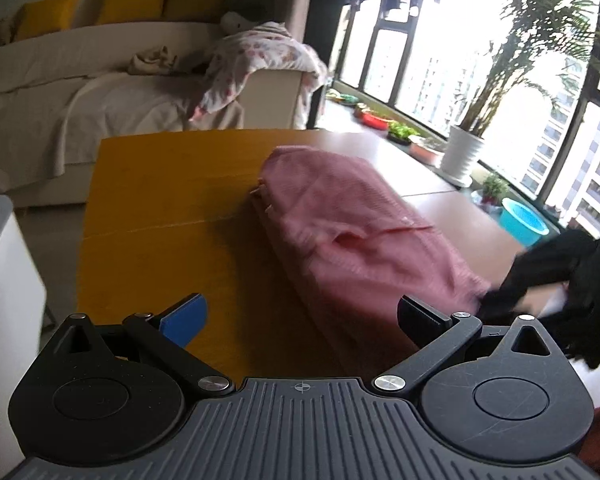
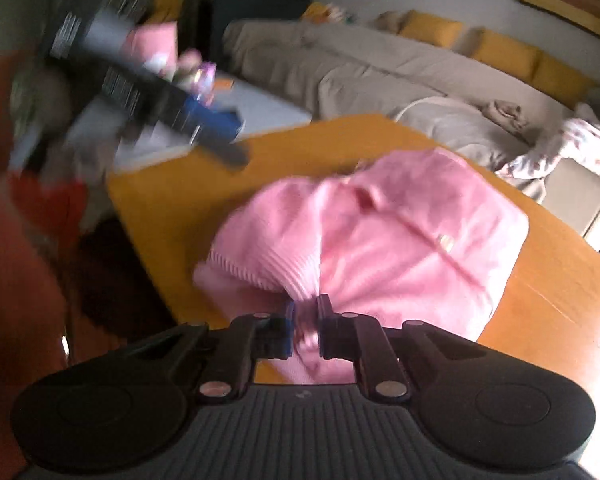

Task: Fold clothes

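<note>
A pink knitted garment [image 1: 340, 220] lies bunched on the yellow wooden table [image 1: 160, 208]. My left gripper [image 1: 304, 320] is open just in front of the garment's near end, blue-padded finger on the left, black finger on the right beside the cloth, nothing pinched. The right gripper [image 1: 540, 276] shows as a blurred black shape at the garment's near right corner. In the right wrist view my right gripper [image 2: 306, 308] is shut on a gathered edge of the pink garment [image 2: 380, 232], cloth bunched between the pads. The left gripper [image 2: 172, 108] hovers blurred at upper left above the table [image 2: 160, 192].
A beige sofa [image 1: 80, 80] with yellow cushions stands beyond the table, a floral cloth [image 1: 260, 60] draped over its end. Tall windows, a potted palm [image 1: 464, 152] and a blue basin [image 1: 524, 220] are at the right. A red sleeve [image 2: 16, 280] fills the left.
</note>
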Tool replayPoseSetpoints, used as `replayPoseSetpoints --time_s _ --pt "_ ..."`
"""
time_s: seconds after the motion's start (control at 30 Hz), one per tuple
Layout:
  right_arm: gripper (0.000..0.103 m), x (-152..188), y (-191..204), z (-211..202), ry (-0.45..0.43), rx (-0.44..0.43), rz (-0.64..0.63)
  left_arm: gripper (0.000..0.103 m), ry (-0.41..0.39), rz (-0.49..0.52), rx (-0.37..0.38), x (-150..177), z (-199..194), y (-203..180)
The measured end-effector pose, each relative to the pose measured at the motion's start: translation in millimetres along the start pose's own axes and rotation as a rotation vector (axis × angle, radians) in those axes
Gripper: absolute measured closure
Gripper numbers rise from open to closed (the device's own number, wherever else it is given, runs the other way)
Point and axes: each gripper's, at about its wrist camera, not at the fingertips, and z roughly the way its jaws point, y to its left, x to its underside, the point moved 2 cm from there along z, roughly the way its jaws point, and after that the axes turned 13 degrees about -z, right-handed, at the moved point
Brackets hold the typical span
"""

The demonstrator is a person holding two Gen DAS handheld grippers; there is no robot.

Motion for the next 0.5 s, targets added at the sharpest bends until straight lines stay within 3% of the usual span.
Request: replayPoseSetpoints --time_s 0.13,0.23,0.37,0.5 --pt "0.088 -1.1 7.0 -5.8 -0.008 0.015 -0.067 0.000 0.001 0.079 -0.003 -5.1 16.7 -20.7" --pt "0.063 -4.7 11.5 -17.4 -0.021 0.026 -0.116 0.000 0.024 0.141 -0.024 -4.7 32.8 -33.0" --pt "0.049 -3.1 18.0 -15.4 -0.001 0.030 -0.158 0.000 0.036 0.223 -0.043 -0.7 42.8 -44.6" --pt "0.049 3.2 19.0 -1.5 0.030 0.063 -0.144 0.000 0.024 0.315 -0.040 4.1 32.1 -48.5"
